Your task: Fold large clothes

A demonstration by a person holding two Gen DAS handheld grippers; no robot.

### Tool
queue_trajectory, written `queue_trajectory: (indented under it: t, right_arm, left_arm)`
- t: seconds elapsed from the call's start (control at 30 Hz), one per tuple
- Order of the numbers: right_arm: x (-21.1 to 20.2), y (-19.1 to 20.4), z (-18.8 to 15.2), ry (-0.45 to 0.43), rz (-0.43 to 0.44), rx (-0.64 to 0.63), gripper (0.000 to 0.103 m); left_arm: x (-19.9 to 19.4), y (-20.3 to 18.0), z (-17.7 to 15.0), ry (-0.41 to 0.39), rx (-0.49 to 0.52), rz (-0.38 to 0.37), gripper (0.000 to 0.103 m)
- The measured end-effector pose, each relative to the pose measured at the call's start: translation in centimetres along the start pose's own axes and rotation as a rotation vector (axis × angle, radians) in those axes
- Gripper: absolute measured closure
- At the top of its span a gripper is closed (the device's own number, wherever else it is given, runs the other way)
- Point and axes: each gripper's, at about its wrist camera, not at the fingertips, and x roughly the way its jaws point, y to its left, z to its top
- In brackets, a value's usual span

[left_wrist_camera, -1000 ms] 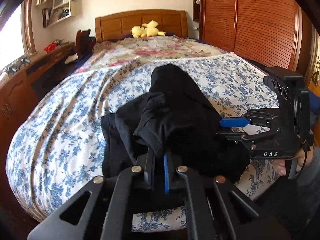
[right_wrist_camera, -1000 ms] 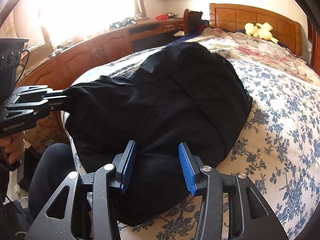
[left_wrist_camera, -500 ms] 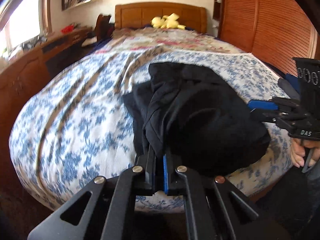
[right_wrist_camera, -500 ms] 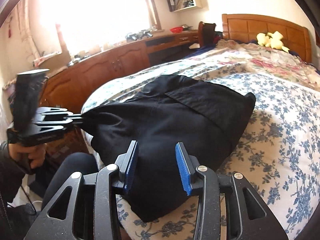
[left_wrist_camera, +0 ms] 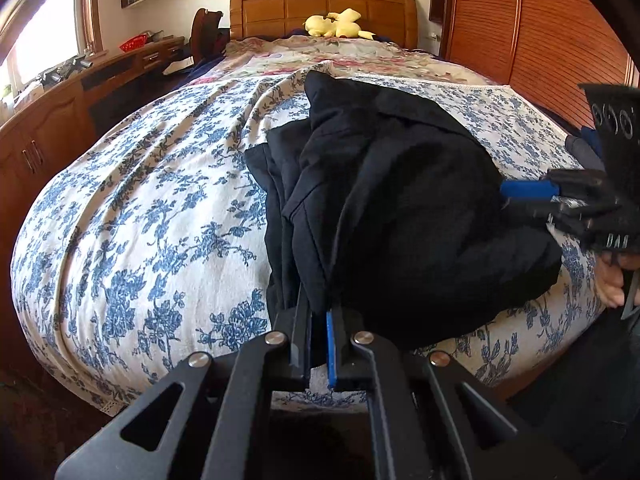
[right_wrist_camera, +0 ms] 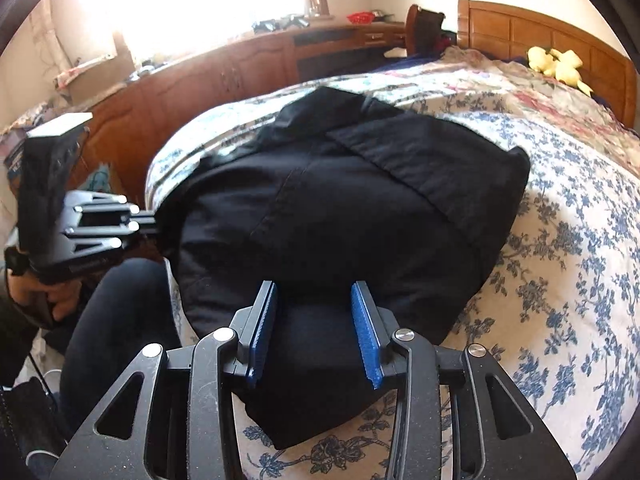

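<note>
Lowered since a second ago: black garment point(left_wrist_camera: 400, 200) onto bed point(left_wrist_camera: 140, 220) foot edge | my left hand-held gripper point(left_wrist_camera: 318, 336) clamped on its hem | right hand-held gripper point(right_wrist_camera: 314, 332) parted, astride cloth | folding partly done, bundle untidy

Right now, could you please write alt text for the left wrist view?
The left hand-held gripper is shut on a black garment lying bunched on a blue floral bedspread. A yellow plush toy sits by the headboard.
</note>
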Motion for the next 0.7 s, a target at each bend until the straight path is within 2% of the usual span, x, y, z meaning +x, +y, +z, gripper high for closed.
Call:
queue_trajectory:
  t: [0.27,0.37,0.5,0.6,0.7]
  right_arm:
    - [-0.3,-1.6,1.7,-0.046,-0.048,0.025,0.066]
    - [0.7,-1.9,2.2,-0.033,-0.056,0.026,0.065]
    - [3.2,-2.4,1.5,0.04,-0.033,0.046,0.065]
    - [2.8,-2.6,1.5,0.044,-0.02,0.062,0.065]
    - [1.6,-2.0,2.3,0.018,-0.061,0.03,0.065]
  left_arm:
    - [-0.1,0.1,-0.1,-0.009,0.003,-0.011,0.099]
    - [-0.4,0.1,-0.1,-0.016,0.006,-0.012,0.099]
    - [-1.3,0.2,0.1,-0.033,-0.002,-0.02,0.099]
    - [-2.6,0.3,0.3,-0.051,-0.011,-0.032,0.098]
    - [-3.5,0.3,0.4,-0.068,0.0,-0.026,0.095]
